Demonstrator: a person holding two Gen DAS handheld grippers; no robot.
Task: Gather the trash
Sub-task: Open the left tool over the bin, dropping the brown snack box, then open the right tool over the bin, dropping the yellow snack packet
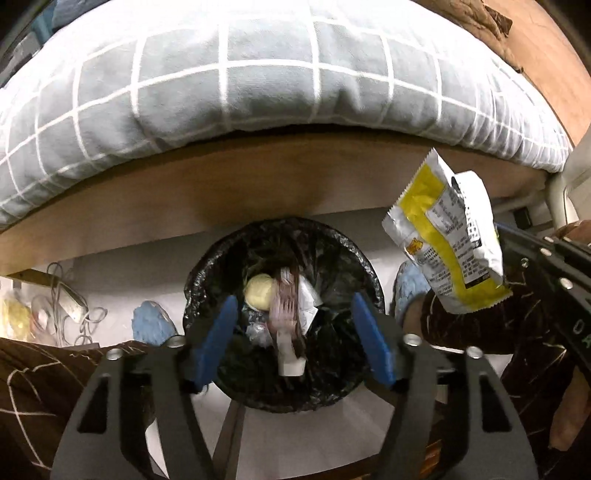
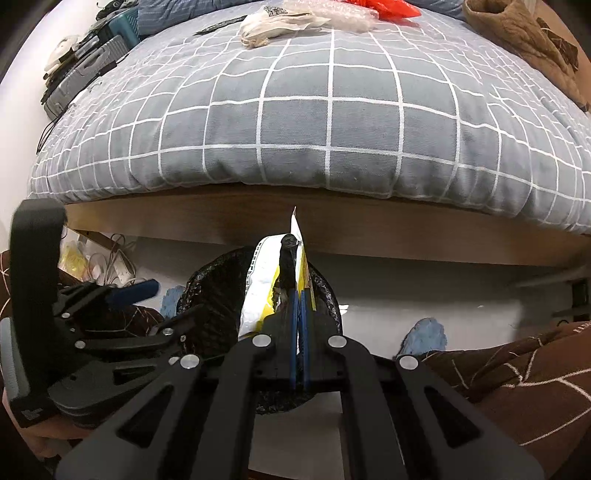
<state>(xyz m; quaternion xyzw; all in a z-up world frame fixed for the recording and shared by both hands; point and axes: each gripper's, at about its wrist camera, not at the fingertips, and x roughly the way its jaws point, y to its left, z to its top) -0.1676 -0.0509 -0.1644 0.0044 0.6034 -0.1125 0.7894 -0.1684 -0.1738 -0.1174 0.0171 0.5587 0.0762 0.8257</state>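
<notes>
A round trash bin [image 1: 207, 280] lined with a black bag stands on the floor against the bed frame, with several pieces of trash in it. My left gripper [image 1: 291, 332] is open and empty right above the bin; a blurred pale wrapper [image 1: 286, 325] shows between its blue pads, over the bin. My right gripper [image 2: 298, 295] is shut on a yellow and white snack packet [image 1: 447, 240], which it holds upright to the right of the bin. In the right wrist view the packet [image 2: 258, 291] stands in front of the bin [image 2: 214, 291].
A bed with a grey checked quilt [image 2: 295, 129] and a wooden side board [image 1: 258, 184] rises behind the bin. Plastic bags [image 2: 295, 14] and a brown cloth [image 2: 517, 37] lie on it. Blue slippers [image 1: 151, 321] and my brown trouser legs [image 2: 517, 376] flank the bin. Cables [image 1: 62, 302] lie under the bed.
</notes>
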